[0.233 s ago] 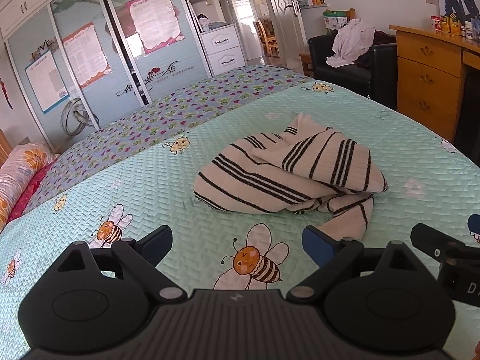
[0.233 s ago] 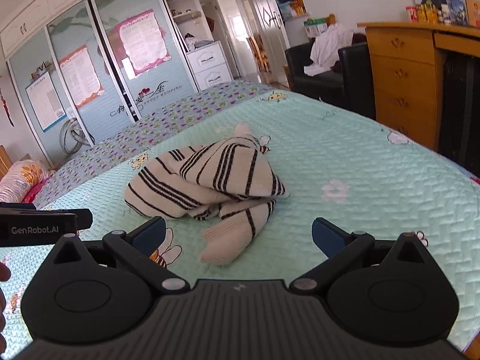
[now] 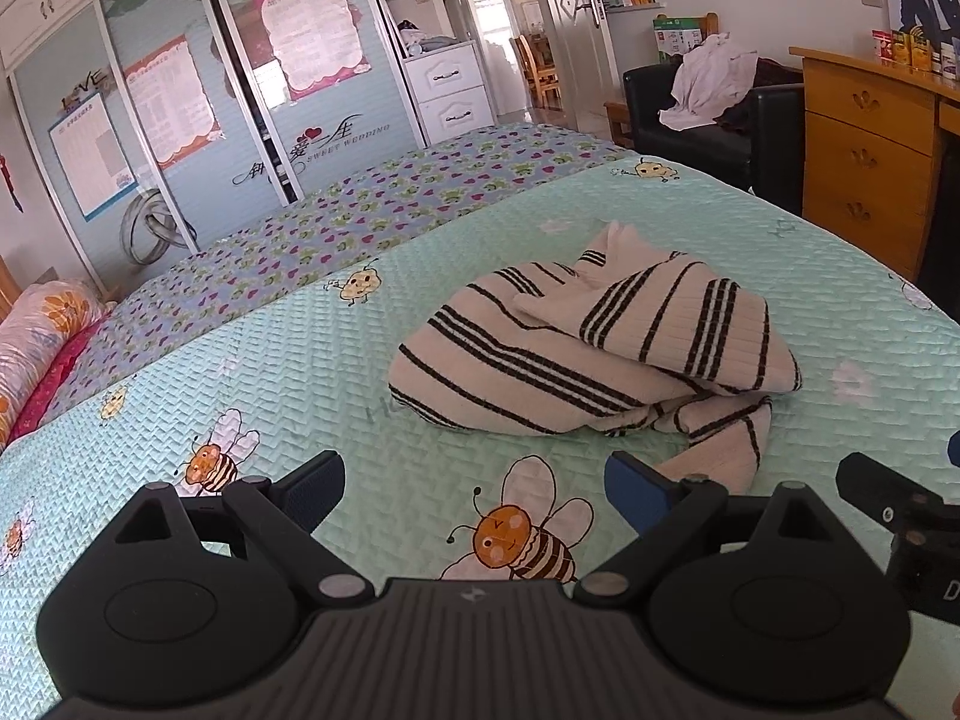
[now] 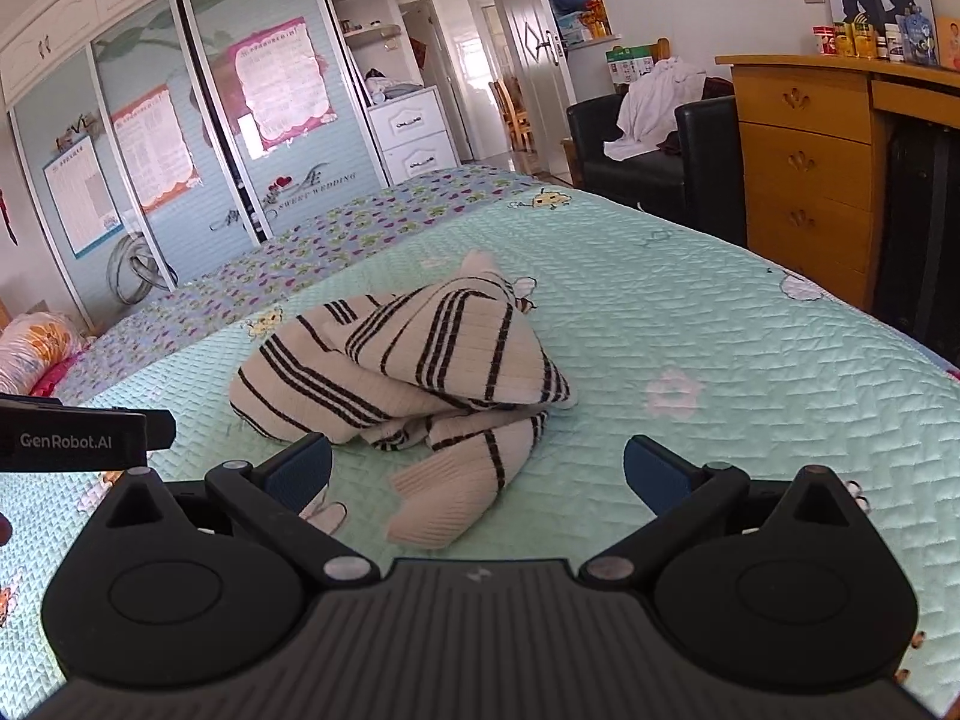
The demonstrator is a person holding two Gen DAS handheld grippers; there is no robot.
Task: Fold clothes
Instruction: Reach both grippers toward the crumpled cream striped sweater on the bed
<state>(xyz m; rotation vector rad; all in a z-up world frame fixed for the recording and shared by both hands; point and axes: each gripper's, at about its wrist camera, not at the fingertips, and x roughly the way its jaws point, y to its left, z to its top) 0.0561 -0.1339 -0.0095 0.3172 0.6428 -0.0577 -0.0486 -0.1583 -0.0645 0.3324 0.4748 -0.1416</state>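
A cream sweater with black stripes [image 3: 594,348] lies crumpled in a heap on the mint-green bedspread [image 3: 300,372]. One sleeve cuff [image 4: 444,498] trails toward me. My left gripper [image 3: 474,489] hovers open just short of the heap, to its left, with nothing between its blue pads. My right gripper [image 4: 477,474] is open too, and the sleeve cuff lies on the bed between and just ahead of its fingers, untouched. The same sweater [image 4: 408,360] fills the middle of the right wrist view. Each gripper shows at the edge of the other's view.
The bed carries a floral blanket [image 3: 336,216] along its far side and a pillow [image 3: 36,324] at the left. A wooden dresser [image 4: 804,168] and a black armchair [image 4: 648,156] with white cloth stand to the right. Sliding wardrobe doors [image 3: 180,120] line the back wall.
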